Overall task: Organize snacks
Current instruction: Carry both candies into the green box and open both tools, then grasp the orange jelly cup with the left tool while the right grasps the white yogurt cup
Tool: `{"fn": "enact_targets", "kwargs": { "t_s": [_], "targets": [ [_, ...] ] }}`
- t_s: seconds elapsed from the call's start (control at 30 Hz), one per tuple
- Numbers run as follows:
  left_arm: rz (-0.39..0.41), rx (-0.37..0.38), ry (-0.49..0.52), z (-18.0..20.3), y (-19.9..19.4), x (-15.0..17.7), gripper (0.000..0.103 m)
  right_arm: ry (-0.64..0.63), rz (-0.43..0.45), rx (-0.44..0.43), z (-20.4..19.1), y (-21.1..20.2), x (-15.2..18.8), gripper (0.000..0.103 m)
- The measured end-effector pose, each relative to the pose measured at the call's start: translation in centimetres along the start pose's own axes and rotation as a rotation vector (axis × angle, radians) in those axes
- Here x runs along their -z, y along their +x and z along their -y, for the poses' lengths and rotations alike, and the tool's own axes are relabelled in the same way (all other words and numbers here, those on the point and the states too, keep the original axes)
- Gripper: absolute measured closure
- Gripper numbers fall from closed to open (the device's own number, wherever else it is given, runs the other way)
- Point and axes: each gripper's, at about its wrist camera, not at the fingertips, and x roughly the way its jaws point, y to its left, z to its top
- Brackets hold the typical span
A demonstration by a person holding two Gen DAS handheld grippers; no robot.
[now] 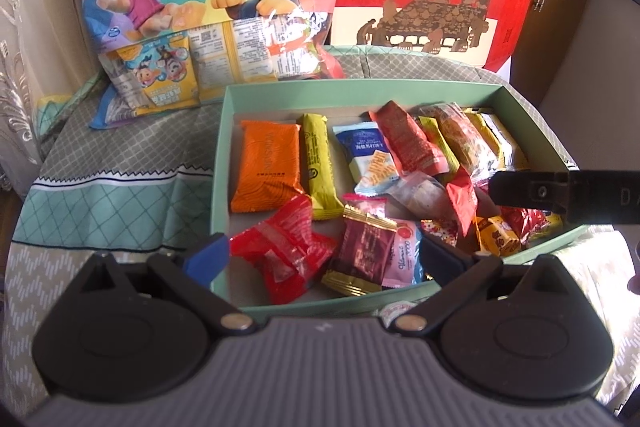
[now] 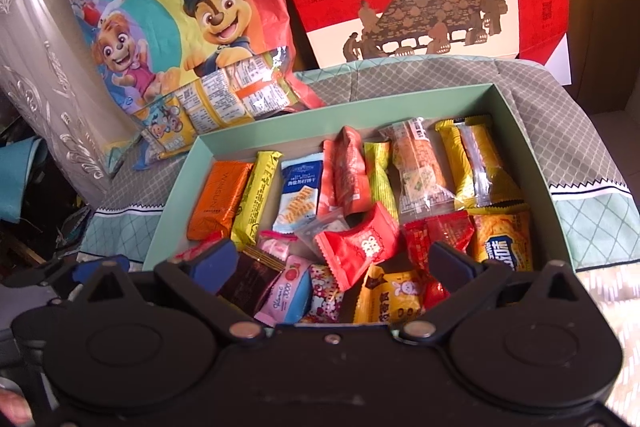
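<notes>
Snacks fill the green box [image 1: 236, 131], the landmark for everything else: an orange packet [image 1: 266, 165] lies flat in its far-left corner, a yellow bar [image 1: 320, 167] just beside it, and a loose heap of small wrappers crowds the near half. Over the near edge of the box the left gripper [image 1: 324, 259] hangs spread wide, grasping nothing, with a crinkled red packet [image 1: 284, 255] and a dark maroon packet [image 1: 362, 255] between its fingers. The right gripper [image 2: 332, 267] is likewise spread and empty above the near-middle of the box, over a red wrapper [image 2: 360, 243].

Crowding is the main risk. Closing either gripper here could pinch two overlapping packets at once, or crush the soft red one. Glossy film may also slip free. Both grippers work the same near end, so they may collide; from these views I cannot tell how close they are.
</notes>
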Motion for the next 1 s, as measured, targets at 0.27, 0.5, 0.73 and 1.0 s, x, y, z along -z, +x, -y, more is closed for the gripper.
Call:
{"fn": "enact_targets", "kwargs": {
  "t_s": [0.27,0.5,0.73,1.0],
  "targets": [
    [0.001,-0.001,-0.009,-0.6,-1.5,1.6,0.0,0.008,-0.003,-0.01,-0.6,-1.7,1.7,0.0],
    [-0.036,-0.01,-0.038,-1.8,-1.4,4.0,0.0,-0.005,-0.029,-0.04,-1.4,-2.2,3.4,0.0],
    [-0.083,-0.021,-0.053,-2.4,0.0,5.4,0.0,0.009,-0.071,-0.046,-1.2,-1.4,4.8,0.0],
    [-0.101,-0.031,-0.043,-1.4,1.9,5.3,0.0,0.046,-0.093,-0.037,-0.2,-0.8,5.6,0.0]
  ]
}}
